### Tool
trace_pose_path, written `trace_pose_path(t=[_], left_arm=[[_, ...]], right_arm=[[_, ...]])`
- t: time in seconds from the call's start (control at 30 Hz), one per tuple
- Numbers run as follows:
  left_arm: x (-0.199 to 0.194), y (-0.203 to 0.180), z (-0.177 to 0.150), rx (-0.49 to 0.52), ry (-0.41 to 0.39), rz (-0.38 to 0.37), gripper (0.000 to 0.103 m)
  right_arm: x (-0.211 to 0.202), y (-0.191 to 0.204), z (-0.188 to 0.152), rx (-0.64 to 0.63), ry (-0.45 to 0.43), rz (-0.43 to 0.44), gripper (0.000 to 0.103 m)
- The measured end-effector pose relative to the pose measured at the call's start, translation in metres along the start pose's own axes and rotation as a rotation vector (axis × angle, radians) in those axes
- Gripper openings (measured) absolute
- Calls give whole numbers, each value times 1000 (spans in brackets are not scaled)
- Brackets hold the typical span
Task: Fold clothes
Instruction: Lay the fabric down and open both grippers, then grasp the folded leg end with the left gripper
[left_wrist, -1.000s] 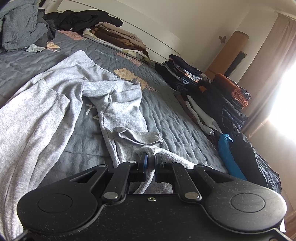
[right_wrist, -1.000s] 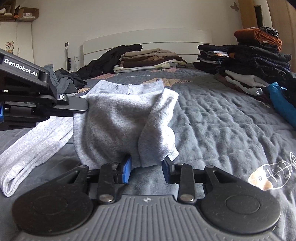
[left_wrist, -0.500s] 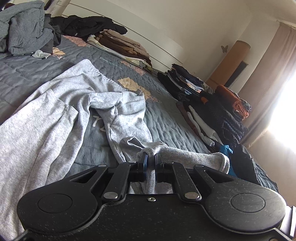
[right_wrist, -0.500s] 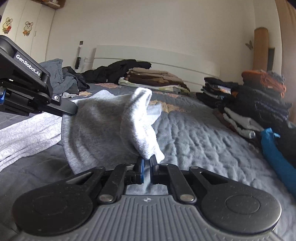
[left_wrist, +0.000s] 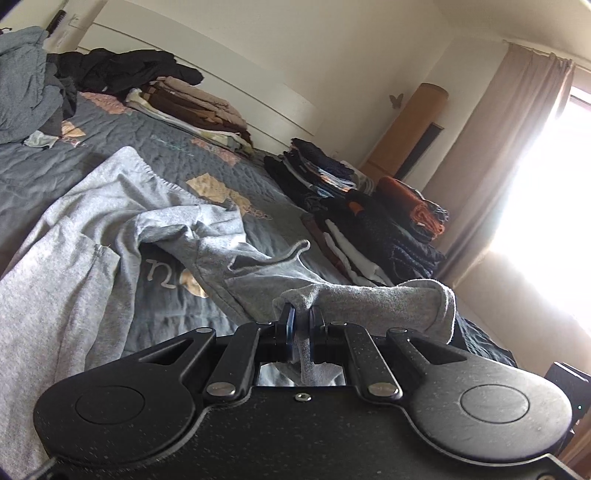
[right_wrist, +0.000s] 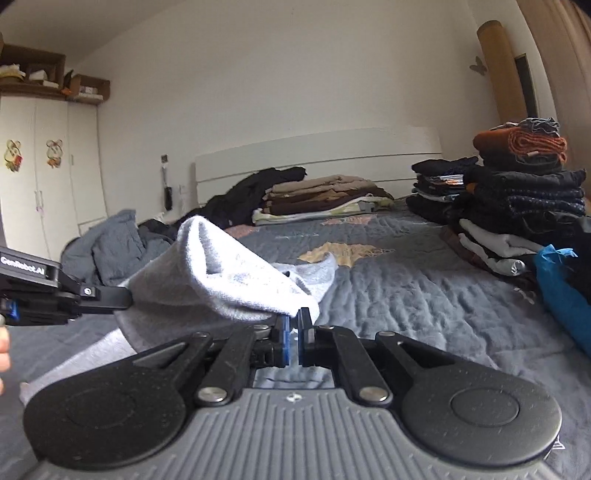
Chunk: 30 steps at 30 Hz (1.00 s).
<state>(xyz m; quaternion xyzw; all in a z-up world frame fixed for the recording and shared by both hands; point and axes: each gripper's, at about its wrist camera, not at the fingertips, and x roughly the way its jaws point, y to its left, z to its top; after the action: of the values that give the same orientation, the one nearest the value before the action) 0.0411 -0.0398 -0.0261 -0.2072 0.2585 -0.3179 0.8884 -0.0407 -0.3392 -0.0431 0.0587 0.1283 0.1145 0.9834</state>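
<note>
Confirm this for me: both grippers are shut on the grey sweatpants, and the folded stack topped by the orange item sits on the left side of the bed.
Not quite. The orange-topped stack sits on the right side of the bed, as the right wrist view shows. The rest holds: the left gripper and the right gripper are both shut on the grey sweatpants.

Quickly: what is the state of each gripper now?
Left gripper: shut on the grey garment.
Right gripper: shut on the same grey garment.
</note>
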Motion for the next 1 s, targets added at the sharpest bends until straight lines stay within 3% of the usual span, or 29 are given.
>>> trace_pose_path(t=[0.1,0.13,0.23,0.37,0.43,0.5,0.57,0.63,0.77,0.9,1.0], left_arm=[[2,-7,-6,47,50,-57,8],[5,-10,-11,62,73,-64,8],[24,-15,-31,68,198,-83,8],[52,-31,-71,180,460,-84,8],[60,-39,-89,224,546,-87,8],[62,-45,-99,263,587,-76,8],[58,-45,-101,274,592,-69,8],[52,-42,-97,267,584,-65,9],[34,-39,-84,260,525,-42,15],[25,-33,-80,222,463,-2,29],[27,-27,-83,154,424,16,33]], right_arm=[[-13,-2,3,-82,-1,30,2],[-11,-4,2,-126,36,33,2],[-4,-13,-7,-219,159,23,2],[5,-25,-31,-375,351,-38,0],[8,-30,-43,-458,418,-85,0],[7,-39,-50,-455,451,-128,0],[4,-47,-51,-411,455,-142,0],[0,-54,-46,-316,437,-99,2],[-5,-61,-34,-116,403,76,7],[-3,-57,-36,-36,427,182,45],[1,-52,-41,-50,465,186,53]])
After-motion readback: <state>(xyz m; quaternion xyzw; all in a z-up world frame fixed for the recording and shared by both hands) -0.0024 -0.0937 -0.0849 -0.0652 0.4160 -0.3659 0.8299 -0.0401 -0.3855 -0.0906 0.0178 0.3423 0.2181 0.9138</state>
